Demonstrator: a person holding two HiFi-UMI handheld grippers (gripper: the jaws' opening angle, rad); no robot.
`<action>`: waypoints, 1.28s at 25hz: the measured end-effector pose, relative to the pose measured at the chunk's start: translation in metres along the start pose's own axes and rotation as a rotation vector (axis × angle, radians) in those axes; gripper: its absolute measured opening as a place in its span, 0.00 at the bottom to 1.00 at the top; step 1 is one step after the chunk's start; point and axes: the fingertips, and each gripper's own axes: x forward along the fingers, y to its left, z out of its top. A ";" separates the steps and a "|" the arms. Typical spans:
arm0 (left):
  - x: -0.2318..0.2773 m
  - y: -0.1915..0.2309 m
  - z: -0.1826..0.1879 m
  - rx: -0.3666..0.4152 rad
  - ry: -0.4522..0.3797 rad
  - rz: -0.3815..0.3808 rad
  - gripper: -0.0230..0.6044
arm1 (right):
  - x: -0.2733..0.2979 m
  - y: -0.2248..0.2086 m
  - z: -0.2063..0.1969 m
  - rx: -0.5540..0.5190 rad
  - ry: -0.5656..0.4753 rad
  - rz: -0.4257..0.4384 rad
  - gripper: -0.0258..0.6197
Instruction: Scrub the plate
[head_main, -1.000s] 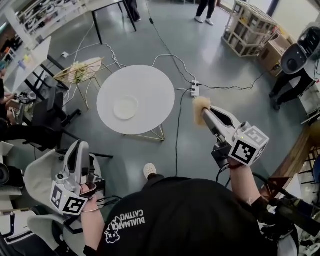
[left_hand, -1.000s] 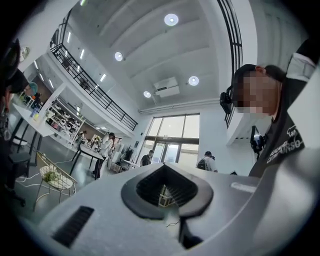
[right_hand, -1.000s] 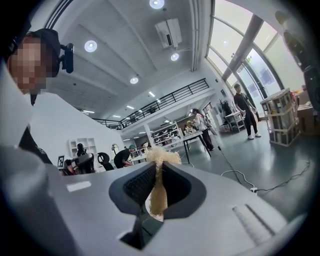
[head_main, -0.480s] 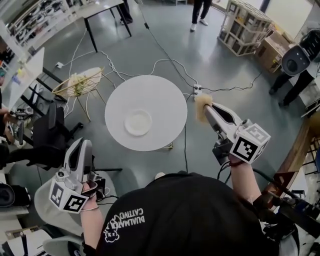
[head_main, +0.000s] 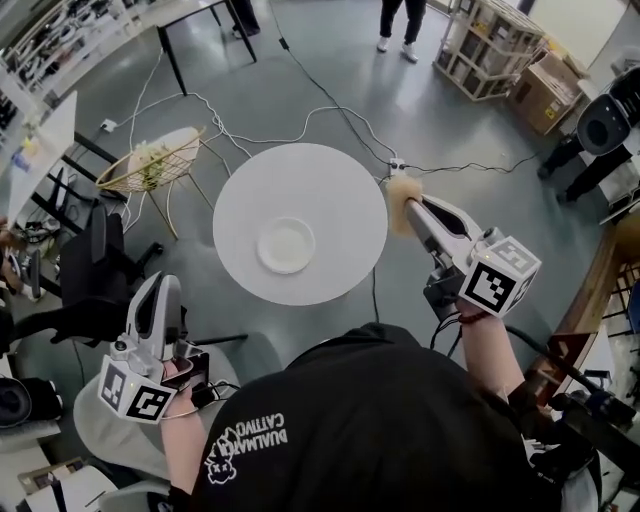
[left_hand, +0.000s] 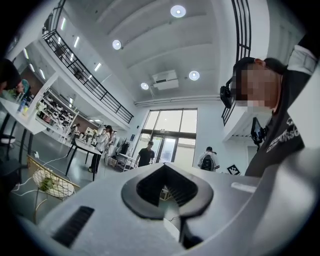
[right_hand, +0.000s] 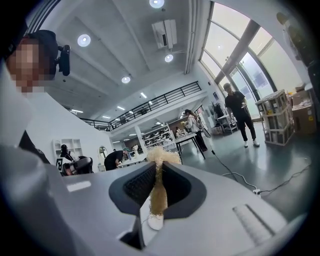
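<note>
A small white plate (head_main: 285, 245) lies near the middle of a round white table (head_main: 330, 180) on the floor ahead of me. My right gripper (head_main: 404, 212) is held up by the table's right edge, shut on a tan fluffy scrubber (head_main: 399, 198). In the right gripper view the scrubber (right_hand: 158, 187) is pinched upright between the jaws of my right gripper (right_hand: 157, 169). My left gripper (head_main: 159, 287) hangs low at the left, well short of the table, shut with nothing in it. The left gripper view shows the left gripper (left_hand: 164, 170) with its jaws together and nothing between them.
A wire basket stool (head_main: 150, 158) stands left of the table, and a black chair (head_main: 95, 262) is nearer me. Cables and a power strip (head_main: 396, 166) lie on the floor behind the table. Boxes and racks (head_main: 495, 45) stand at the back right. A person (head_main: 398, 20) stands far off.
The table and plate have shifted right and nearer in the head view. The right gripper with the scrubber now sits at the table's right edge. The left gripper has hardly moved.
</note>
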 end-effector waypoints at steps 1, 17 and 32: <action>0.001 0.005 -0.003 -0.016 0.004 0.002 0.03 | 0.002 -0.001 -0.002 0.002 0.011 -0.005 0.11; 0.029 0.051 -0.105 -0.233 0.202 0.103 0.03 | 0.068 -0.034 -0.062 0.079 0.236 0.051 0.11; 0.062 0.098 -0.222 -0.219 0.444 0.367 0.20 | 0.194 -0.082 -0.122 0.138 0.419 0.328 0.11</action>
